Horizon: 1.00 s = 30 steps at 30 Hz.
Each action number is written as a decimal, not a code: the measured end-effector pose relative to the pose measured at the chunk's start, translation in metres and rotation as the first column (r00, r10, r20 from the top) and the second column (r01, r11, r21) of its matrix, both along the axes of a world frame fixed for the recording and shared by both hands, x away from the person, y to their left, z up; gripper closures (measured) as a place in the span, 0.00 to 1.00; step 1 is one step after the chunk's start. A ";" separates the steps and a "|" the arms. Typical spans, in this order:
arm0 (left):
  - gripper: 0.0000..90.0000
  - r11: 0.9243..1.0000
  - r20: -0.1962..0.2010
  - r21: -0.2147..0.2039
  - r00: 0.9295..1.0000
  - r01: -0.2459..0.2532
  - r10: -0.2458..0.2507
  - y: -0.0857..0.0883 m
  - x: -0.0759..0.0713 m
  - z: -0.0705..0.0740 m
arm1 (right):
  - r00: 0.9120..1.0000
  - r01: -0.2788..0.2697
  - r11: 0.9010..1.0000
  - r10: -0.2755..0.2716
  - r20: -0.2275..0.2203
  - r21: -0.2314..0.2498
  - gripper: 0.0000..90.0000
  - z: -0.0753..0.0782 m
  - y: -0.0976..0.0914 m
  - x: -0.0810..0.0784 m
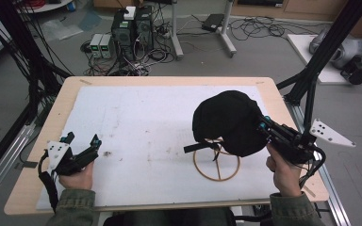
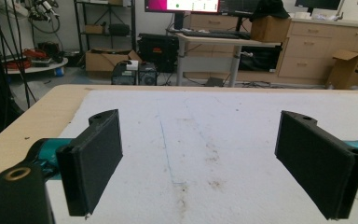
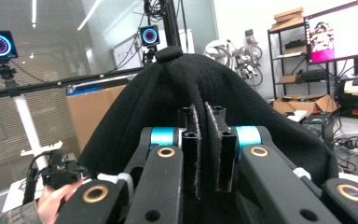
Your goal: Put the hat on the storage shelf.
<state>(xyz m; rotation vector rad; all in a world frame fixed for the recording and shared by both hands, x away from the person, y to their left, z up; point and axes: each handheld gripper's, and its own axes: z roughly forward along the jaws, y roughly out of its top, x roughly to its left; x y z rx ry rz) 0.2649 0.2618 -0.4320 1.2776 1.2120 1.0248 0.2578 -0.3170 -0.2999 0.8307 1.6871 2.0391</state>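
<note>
Soft, light black knit cap (image 1: 228, 121) droops from the right gripper (image 3: 206, 140), jaws pinched on a fold; left gripper (image 1: 82, 149) jaws wide, empty, near-left on the bench (image 1: 52, 122)

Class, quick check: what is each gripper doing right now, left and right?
Left gripper: open, nothing between its jaws, low over the white mat.
Right gripper: closed on a fold of the black cap, held up above the wooden ring stand.
</note>
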 end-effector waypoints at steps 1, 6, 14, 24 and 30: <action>0.17 1.000 -0.002 0.001 1.000 0.001 -0.001 0.000 0.000 0.000 | 1.000 -0.006 1.000 0.006 -0.008 -0.004 0.94 0.000 0.000 0.000; 0.17 1.000 -0.002 -0.006 1.000 0.000 0.000 0.001 0.000 0.000 | 0.999 -0.030 0.999 0.030 -0.012 -0.037 0.91 -0.001 -0.003 0.001; 0.17 1.000 -0.002 -0.016 1.000 0.001 -0.001 0.002 0.001 0.000 | 0.998 -0.053 0.996 0.051 -0.037 -0.068 0.78 -0.004 -0.001 0.003; 0.17 1.000 -0.001 -0.017 1.000 0.003 -0.003 0.003 0.001 0.000 | 0.999 -0.043 0.995 0.041 -0.026 -0.087 0.72 -0.002 0.000 0.002; 0.17 1.000 -0.003 -0.017 1.000 0.002 -0.002 0.003 0.001 0.000 | 0.999 -0.050 0.996 0.048 -0.026 -0.080 0.63 -0.002 0.001 0.003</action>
